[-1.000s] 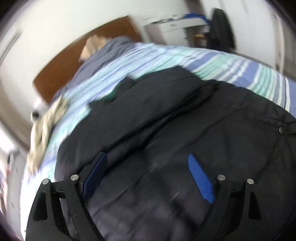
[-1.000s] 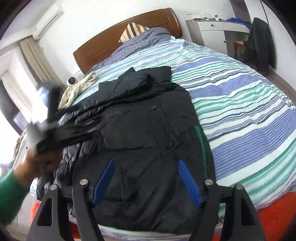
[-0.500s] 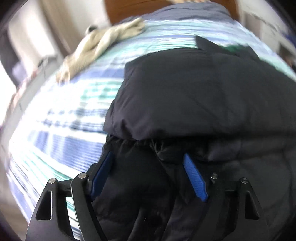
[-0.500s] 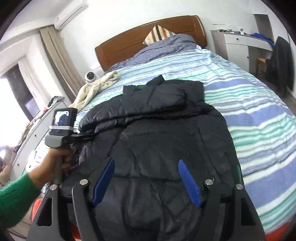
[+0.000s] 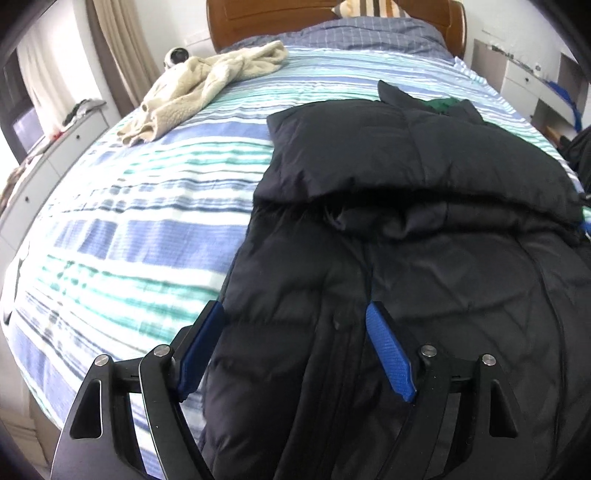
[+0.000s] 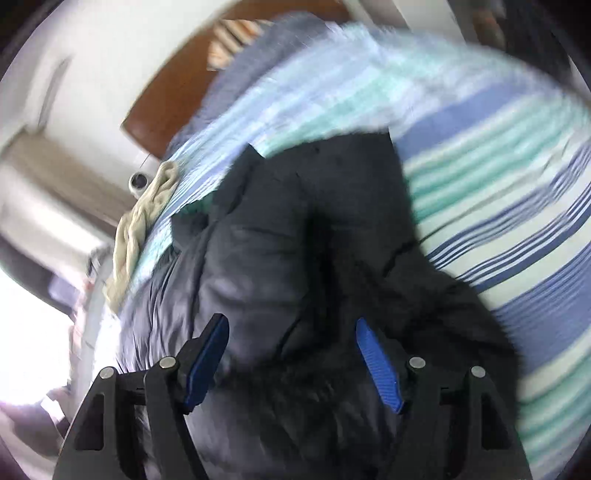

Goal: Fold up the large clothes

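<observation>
Black quilted fabric fills the space ahead of both tools: a padded jacket (image 5: 424, 258) lies spread on the striped bedspread (image 5: 129, 229), its upper part folded down over the body in a thick roll beyond the fingertips.

On the left, the left gripper (image 5: 295, 347) has its jaws wide apart and holds nothing. Its left blue pad (image 5: 201, 350) sits right at the jacket's left edge, where black meets the stripes; the right pad is over the zip seam running up the middle. To the left of this tool the bedspread is bare and open out to the mattress edge. Further ahead and left lies a cream fleece garment (image 5: 199, 85), well apart from the jacket, with the wooden headboard (image 5: 258, 14) beyond it.

On the right, the right gripper (image 6: 291, 358) is likewise spread wide and empty, both pads (image 6: 378, 369) over the dark fabric. This view is badly blurred, so whether the pads touch the cloth cannot be told. The jacket's right edge runs ahead and to the right of this tool, and past it broad striped bedspread lies open.
</observation>
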Tool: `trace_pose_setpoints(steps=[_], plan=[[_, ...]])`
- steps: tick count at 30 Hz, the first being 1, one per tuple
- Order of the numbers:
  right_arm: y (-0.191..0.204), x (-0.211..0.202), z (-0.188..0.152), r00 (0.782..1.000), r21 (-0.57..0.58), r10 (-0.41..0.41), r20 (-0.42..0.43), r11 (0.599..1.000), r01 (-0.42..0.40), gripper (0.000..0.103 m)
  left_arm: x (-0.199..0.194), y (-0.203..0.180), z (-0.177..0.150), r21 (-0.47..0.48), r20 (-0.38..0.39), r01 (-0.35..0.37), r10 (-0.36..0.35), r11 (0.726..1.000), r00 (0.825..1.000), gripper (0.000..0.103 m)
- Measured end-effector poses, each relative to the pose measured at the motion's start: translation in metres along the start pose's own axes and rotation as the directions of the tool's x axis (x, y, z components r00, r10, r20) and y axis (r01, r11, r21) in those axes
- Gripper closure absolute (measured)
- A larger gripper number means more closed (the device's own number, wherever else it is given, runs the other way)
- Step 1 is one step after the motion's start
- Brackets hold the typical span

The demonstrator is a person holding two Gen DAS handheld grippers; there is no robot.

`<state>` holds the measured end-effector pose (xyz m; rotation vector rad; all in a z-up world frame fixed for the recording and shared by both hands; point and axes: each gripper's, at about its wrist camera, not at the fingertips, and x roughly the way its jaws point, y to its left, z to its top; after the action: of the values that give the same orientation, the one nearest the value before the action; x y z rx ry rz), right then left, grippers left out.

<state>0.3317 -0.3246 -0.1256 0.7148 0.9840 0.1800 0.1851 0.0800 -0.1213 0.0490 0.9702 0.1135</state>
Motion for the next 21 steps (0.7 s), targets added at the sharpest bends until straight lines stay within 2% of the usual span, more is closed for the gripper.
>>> trace_pose_setpoints(steps=[1,2,3,4,5,7,9,10,11,13,14,16,17,18,19,20,21], plan=[[0.005,-0.004,0.002,0.999,-0.026,-0.028,0.02,0.999,0.029,0.077,-0.002,0.002,-0.001,-0.002,-0.002,0.002,-0.002,1.0,1.0,0.022],[0.011,-0.012,0.002,0.997,-0.059,-0.047,0.057,0.997,0.05,0.08,-0.003,0.002,0.001,-0.002,-0.002,0.003,-0.003,1.0,1.0,0.022],[0.016,-0.018,0.002,0.993,-0.102,-0.081,0.086,0.991,0.09,0.08,-0.006,0.003,0.002,-0.005,0.001,0.008,-0.008,1.0,1.0,0.022],[0.023,-0.021,0.0,0.975,-0.158,-0.188,0.118,0.966,0.205,0.08,-0.008,0.007,0.005,-0.008,0.002,0.013,-0.013,1.0,1.0,0.022],[0.024,-0.018,-0.003,0.962,-0.181,-0.244,0.122,0.948,0.263,0.08,-0.004,0.004,0.014,-0.009,0.002,0.02,-0.02,1.0,1.0,0.022],[0.027,0.001,-0.01,0.95,-0.265,-0.305,0.065,0.913,0.311,0.074,-0.004,0.004,0.027,-0.002,0.011,0.047,-0.047,0.999,0.999,0.022],[0.034,0.002,-0.016,0.948,-0.313,-0.312,0.069,0.895,0.317,0.07,-0.009,-0.001,0.044,0.007,0.052,0.058,-0.058,0.998,0.997,0.022],[0.041,-0.01,-0.019,0.945,-0.329,-0.309,0.109,0.885,0.328,0.06,-0.012,-0.003,0.054,0.011,0.08,0.058,-0.059,0.998,0.995,0.022],[0.048,-0.024,-0.022,0.941,-0.329,-0.293,0.168,0.883,0.334,0.056,-0.015,-0.006,0.066,0.017,0.116,0.06,-0.061,0.998,0.991,0.022],[0.062,-0.047,-0.024,0.929,-0.342,-0.252,0.27,0.877,0.337,0.056,-0.011,-0.017,0.094,0.051,0.187,0.063,-0.072,0.997,0.98,0.022],[0.075,-0.055,-0.024,0.927,-0.379,-0.203,0.315,0.868,0.319,0.056,-0.005,-0.022,0.103,0.07,0.197,0.052,-0.065,0.996,0.978,0.022],[0.087,-0.051,-0.018,0.945,-0.434,-0.138,0.296,0.862,0.262,0.056,0.015,-0.032,0.117,0.098,0.189,0.039,-0.057,0.994,0.98,0.026],[0.091,-0.039,-0.014,0.962,-0.46,-0.102,0.254,0.862,0.212,0.056,0.033,-0.04,0.122,0.119,0.171,0.031,-0.051,0.992,0.984,0.031],[0.088,-0.026,-0.01,0.971,-0.469,-0.091,0.22,0.863,0.187,0.056,0.048,-0.044,0.121,0.13,0.149,0.025,-0.044,0.991,0.988,0.031],[0.085,-0.015,-0.008,0.975,-0.471,-0.097,0.198,0.863,0.181,0.056,0.058,-0.046,0.118,0.133,0.128,0.023,-0.04,0.991,0.991,0.031],[0.071,0.01,-0.006,0.98,-0.458,-0.143,0.141,0.868,0.193,0.056,0.081,-0.046,0.111,0.128,0.074,0.04,-0.049,0.991,0.996,0.029],[0.052,0.038,-0.006,0.981,-0.432,-0.19,0.048,0.881,0.192,0.057,0.094,-0.043,0.103,0.104,0.054,0.072,-0.078,0.992,0.995,0.027]])
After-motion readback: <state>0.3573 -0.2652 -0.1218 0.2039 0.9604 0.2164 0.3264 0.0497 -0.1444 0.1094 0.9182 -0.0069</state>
